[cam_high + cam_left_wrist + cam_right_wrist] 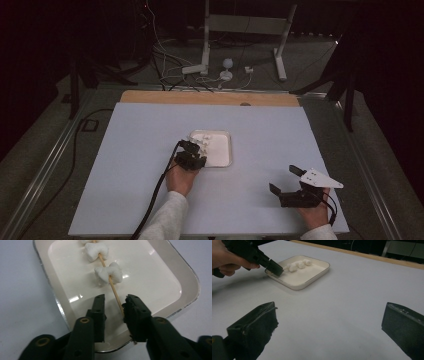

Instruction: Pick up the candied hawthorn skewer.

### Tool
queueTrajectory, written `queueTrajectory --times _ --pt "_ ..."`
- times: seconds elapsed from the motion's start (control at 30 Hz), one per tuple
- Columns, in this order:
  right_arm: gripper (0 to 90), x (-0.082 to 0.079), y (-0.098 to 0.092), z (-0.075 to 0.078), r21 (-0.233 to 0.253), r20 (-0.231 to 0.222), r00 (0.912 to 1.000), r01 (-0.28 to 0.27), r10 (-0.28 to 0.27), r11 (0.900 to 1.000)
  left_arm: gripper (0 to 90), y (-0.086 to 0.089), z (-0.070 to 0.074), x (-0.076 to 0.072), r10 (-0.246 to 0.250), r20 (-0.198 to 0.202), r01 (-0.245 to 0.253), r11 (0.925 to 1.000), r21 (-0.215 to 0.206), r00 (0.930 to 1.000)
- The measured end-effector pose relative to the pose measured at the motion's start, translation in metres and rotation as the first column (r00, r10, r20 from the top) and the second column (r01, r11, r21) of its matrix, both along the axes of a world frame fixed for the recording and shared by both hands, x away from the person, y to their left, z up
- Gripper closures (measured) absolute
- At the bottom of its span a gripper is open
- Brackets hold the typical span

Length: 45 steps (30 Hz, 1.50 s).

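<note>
A white square tray point(230, 150) point(190, 277) point(312, 282) sits mid-table. In it lies a thin wooden skewer point(113, 288) threaded with white marshmallows point(109, 273) point(205, 141) point(298, 265). My left gripper point(196, 147) point(115, 300) point(277, 268) reaches over the tray's near rim. Its jaws stand apart, and the skewer's bare end runs along the inner face of the right-hand jaw without being pinched. My right gripper point(283, 178) point(329, 312) hovers low over bare table at the front right, wide open and holding nothing.
The pale table surface point(150, 150) spreads on all sides of the tray. A wooden strip point(210, 97) edges its far side. Beyond it are a metal stand point(205, 35) and loose cables point(170, 70) on the floor.
</note>
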State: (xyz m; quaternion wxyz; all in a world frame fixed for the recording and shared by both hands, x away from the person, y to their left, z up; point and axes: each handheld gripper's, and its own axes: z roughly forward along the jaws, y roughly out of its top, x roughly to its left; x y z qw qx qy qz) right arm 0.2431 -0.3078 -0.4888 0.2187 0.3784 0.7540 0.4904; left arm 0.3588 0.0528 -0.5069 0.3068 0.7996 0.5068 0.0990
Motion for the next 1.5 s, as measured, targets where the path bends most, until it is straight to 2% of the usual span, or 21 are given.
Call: queueTrajectory --times 0.1,0.2,0.27,0.3,0.37,0.5,0.53,0.63,0.87,1.07,1.13,1.17,1.2,1.37,1.5 --pt "0.0 0.000 0.000 0.000 -0.002 0.000 1.0000 -0.002 0.002 1.000 82.0 0.004 0.000 0.002 0.018 -0.014 -0.018 0.9997 -0.014 0.9997" --pt "0.0 0.000 0.000 0.000 -0.002 0.000 1.0000 -0.003 0.003 1.000 87.8 0.011 -0.002 0.003 0.038 -0.024 -0.039 0.9972 -0.064 0.9990" --pt "0.0 0.000 0.000 0.000 -0.001 -0.001 1.0000 -0.002 0.002 1.000 88.9 0.013 -0.002 0.003 0.041 -0.029 -0.043 0.9959 -0.080 0.9987" --pt "0.0 0.000 0.000 0.000 -0.001 -0.001 1.0000 -0.002 0.002 1.000 89.3 0.018 -0.002 0.004 0.045 -0.045 -0.051 0.9916 -0.119 0.9980" --pt "0.0 0.000 0.000 0.000 -0.001 -0.002 1.0000 -0.003 0.003 1.000 89.7 0.021 -0.001 0.004 0.046 -0.044 -0.052 0.9906 -0.127 0.9980" --pt "0.0 0.000 0.001 0.000 -0.002 -0.002 1.0000 -0.004 0.004 1.000 89.9 0.026 0.003 0.003 0.040 -0.029 -0.044 0.9875 -0.152 0.9988" --pt "0.0 0.000 0.001 -0.001 -0.002 -0.003 1.0000 -0.003 0.003 1.000 90.0 0.028 0.006 0.003 0.032 -0.024 -0.036 0.9846 -0.171 0.9992" --pt "0.0 0.000 0.001 0.000 -0.001 -0.003 1.0000 -0.003 0.003 1.000 90.0 0.029 0.007 0.002 0.030 -0.013 -0.032 0.9836 -0.177 0.9995" --pt "0.0 0.000 0.001 -0.001 0.001 -0.005 1.0000 -0.003 0.003 1.000 89.9 0.037 0.014 -0.001 0.009 0.016 -0.005 0.9753 -0.221 0.9998" --pt "0.0 0.000 0.001 -0.001 0.002 -0.007 1.0000 -0.004 0.004 1.000 89.9 0.047 0.020 -0.005 -0.004 0.039 0.015 0.9630 -0.269 0.9992" --pt "0.0 0.001 0.001 -0.001 0.001 -0.009 1.0000 -0.005 0.005 1.000 89.9 0.049 0.021 -0.006 -0.009 0.044 0.020 0.9622 -0.272 0.9990" --pt "0.0 0.001 0.001 -0.001 0.000 -0.010 0.9999 -0.005 0.005 1.000 89.9 0.053 0.022 -0.007 -0.009 0.052 0.024 0.9564 -0.291 0.9986" --pt "0.0 0.001 0.001 -0.001 0.000 -0.010 0.9999 -0.005 0.005 1.000 89.9 0.053 0.022 -0.007 -0.009 0.052 0.024 0.9564 -0.291 0.9986" --pt "0.0 0.001 0.000 -0.001 0.001 -0.011 0.9999 -0.004 0.004 1.000 89.9 0.063 0.023 -0.012 -0.011 0.070 0.033 0.9446 -0.326 0.9975" --pt "0.0 0.001 0.000 -0.001 0.004 -0.013 0.9999 -0.001 0.001 1.000 89.9 0.076 0.024 -0.017 -0.002 0.097 0.035 0.9383 -0.344 0.9953"
